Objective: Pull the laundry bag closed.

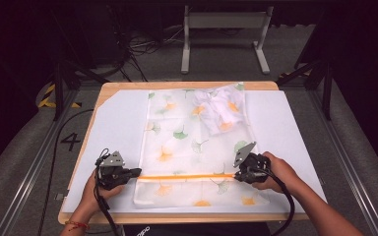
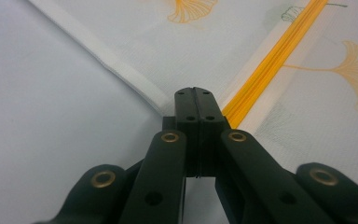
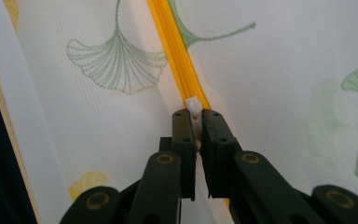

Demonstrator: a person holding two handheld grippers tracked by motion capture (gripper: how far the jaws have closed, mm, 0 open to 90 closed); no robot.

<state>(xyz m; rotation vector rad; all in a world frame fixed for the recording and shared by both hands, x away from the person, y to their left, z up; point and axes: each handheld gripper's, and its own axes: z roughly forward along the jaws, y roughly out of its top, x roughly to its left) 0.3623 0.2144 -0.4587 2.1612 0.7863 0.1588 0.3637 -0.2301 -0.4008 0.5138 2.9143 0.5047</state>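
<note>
A white mesh bag (image 1: 192, 142) printed with ginkgo leaves lies flat on the white mat. An orange zipper (image 1: 187, 176) runs across its near part. A folded white cloth (image 1: 221, 110) shows inside the bag at its far end. At the bag's left edge, my left gripper (image 1: 137, 172) is shut on the hem where the zipper ends. In the left gripper view its jaws (image 2: 196, 93) meet over that hem, beside the zipper (image 2: 279, 49). My right gripper (image 1: 236, 174) is shut on the zipper's white pull tab (image 3: 193, 106), which pokes out between the fingertips on the zipper (image 3: 172, 46).
The white mat (image 1: 118, 128) covers a wooden table (image 1: 177, 85) whose edges show all round. A grey metal stand (image 1: 224, 29) and cables lie on the floor beyond. Metal rails (image 1: 34, 162) run along both sides of the table.
</note>
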